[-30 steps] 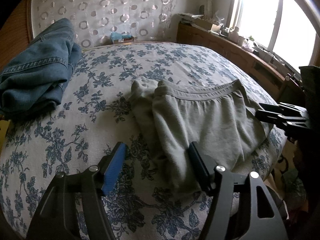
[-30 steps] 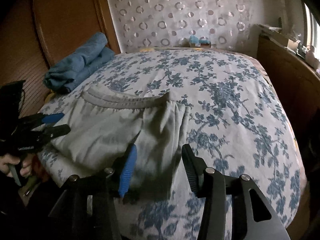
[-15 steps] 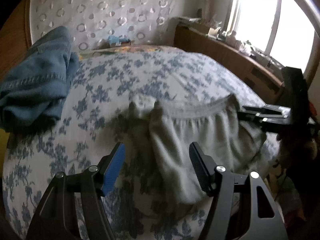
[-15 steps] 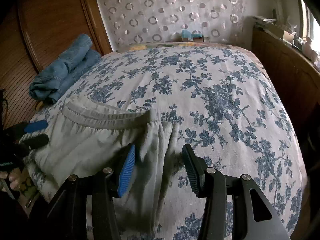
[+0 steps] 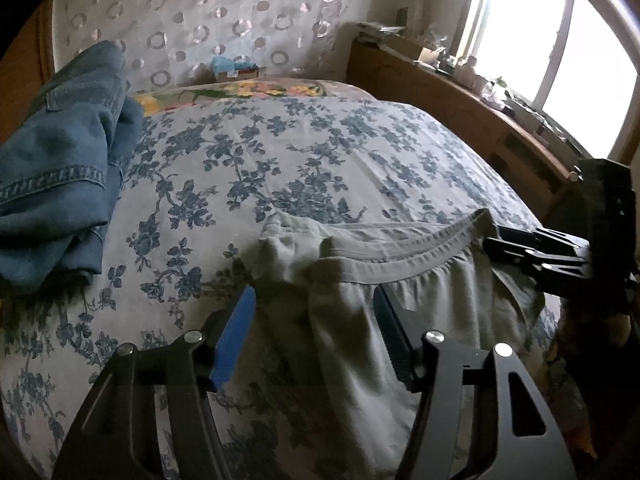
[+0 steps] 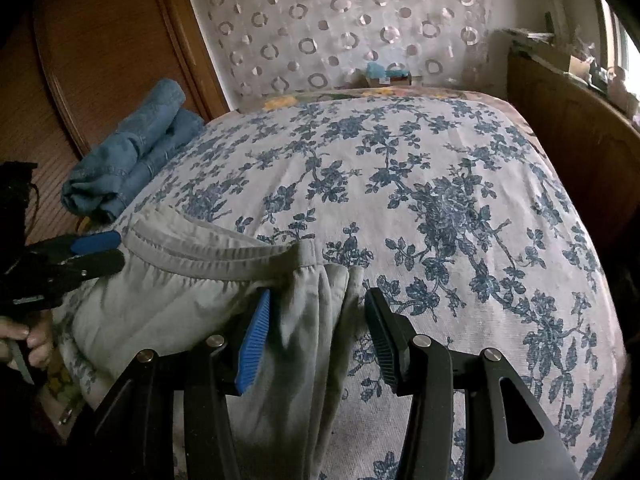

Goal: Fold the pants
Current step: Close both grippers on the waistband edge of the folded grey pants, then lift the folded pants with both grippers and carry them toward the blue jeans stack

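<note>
Grey sweatpants (image 5: pixel 400 304) are lying at the near edge of the floral bedspread (image 5: pixel 320 152), in the lower centre of the left wrist view, waistband (image 5: pixel 408 260) facing up the frame, legs hanging out of sight below. In the right wrist view the same pants are sitting lower left (image 6: pixel 192 300).

Left gripper (image 5: pixel 314 328) is hovering wide apart over the left waist corner, blue pad (image 5: pixel 234 336) and black pad on either side of a bunched fold, clamping nothing. Right gripper (image 6: pixel 316 328) is likewise gaping wide, straddling the right waist corner (image 6: pixel 320 280), nothing pinched yet. Cannot tell if the pads are touching cloth.

Folded jeans (image 5: pixel 56 168) are piling at the left of the frame, near the headboard side, well apart from the sweatpants.

Risks, as judgement: the left corner is looking crumpled and doubled, so closing there is likely catching only one layer or extra folds, giving a skewed lift. Pinching the bedspread along with the pants is also possible. Most of the fabric seems to be hanging off the bed edge, so a weak grip could let the weight drag it off.
</note>
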`<act>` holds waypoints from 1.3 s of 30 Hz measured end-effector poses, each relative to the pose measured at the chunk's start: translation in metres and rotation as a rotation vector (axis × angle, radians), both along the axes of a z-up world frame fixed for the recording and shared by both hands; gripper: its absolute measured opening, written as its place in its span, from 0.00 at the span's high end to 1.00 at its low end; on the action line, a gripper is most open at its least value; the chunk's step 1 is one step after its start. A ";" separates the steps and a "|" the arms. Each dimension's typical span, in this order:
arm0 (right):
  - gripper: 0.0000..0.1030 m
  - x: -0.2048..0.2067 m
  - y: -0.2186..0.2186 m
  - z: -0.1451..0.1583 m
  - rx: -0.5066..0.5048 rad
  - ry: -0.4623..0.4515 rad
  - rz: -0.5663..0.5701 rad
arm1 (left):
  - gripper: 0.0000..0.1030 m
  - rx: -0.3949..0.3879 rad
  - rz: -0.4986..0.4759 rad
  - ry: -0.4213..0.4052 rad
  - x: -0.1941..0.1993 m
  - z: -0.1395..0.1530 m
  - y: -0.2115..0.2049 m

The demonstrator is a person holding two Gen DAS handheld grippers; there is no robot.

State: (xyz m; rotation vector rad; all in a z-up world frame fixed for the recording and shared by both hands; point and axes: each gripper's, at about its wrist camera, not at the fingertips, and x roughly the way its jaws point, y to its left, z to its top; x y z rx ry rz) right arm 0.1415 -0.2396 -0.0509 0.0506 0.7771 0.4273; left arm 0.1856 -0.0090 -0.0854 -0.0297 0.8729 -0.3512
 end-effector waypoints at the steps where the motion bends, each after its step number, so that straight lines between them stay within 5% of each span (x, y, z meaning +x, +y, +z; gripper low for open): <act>1: 0.52 0.000 0.000 0.000 0.002 -0.002 0.000 | 0.40 -0.002 0.007 0.006 0.002 -0.002 0.001; 5: 0.52 -0.004 -0.002 -0.002 0.014 -0.020 0.003 | 0.41 -0.010 0.017 0.028 0.007 -0.009 0.004; 9: 0.67 -0.004 -0.006 -0.004 0.054 -0.010 0.013 | 0.44 -0.028 -0.001 0.050 0.009 -0.013 0.001; 16: 0.77 -0.002 -0.009 -0.005 0.076 0.004 0.011 | 0.61 -0.027 -0.008 0.049 0.011 -0.013 -0.005; 22: 0.89 -0.003 -0.001 -0.004 0.057 0.005 0.025 | 0.88 -0.003 -0.040 -0.002 -0.001 -0.002 -0.015; 39: 0.93 -0.046 0.003 0.040 0.102 -0.177 0.018 | 0.89 -0.004 -0.051 -0.216 -0.053 0.070 -0.020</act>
